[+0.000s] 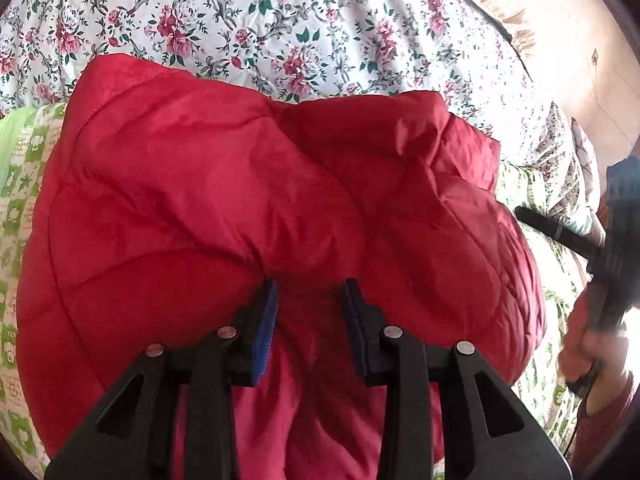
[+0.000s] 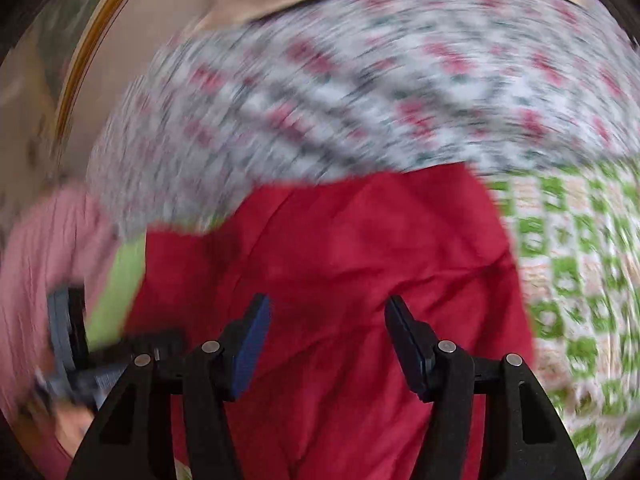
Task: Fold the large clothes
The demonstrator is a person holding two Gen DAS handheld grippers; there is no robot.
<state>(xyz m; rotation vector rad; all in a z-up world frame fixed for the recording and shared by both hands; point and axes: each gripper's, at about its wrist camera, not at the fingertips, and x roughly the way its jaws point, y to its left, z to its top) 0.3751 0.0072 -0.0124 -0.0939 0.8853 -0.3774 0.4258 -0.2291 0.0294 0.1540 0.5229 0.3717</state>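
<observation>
Surface: you are working over a bed, with a green-and-white patterned sheet [image 2: 568,280] under a floral quilt [image 1: 280,32] that fills the top of both frames; a tan floor shows at upper right of the left view.
Left gripper [image 1: 311,292]: low centre of its frame, fingers narrowed around a pinch of red fabric that bunches between the blue pads [image 1: 267,320], so you appear to be gripping the near edge.
Right gripper [image 2: 328,312]: low centre of its blurred frame, fingers spread wide with nothing between them, hovering above the red cloth.
Garment: the red quilted jacket [image 1: 240,184] lies puffed across the middle of both views, near edge at your fingers, far edge against the floral quilt.
Progress: it already looks doubled into a compact bundle, judging by the layered flap at upper right of the left view.
Left to do: probably one more fold and some flattening; the padding looks springy.
</observation>
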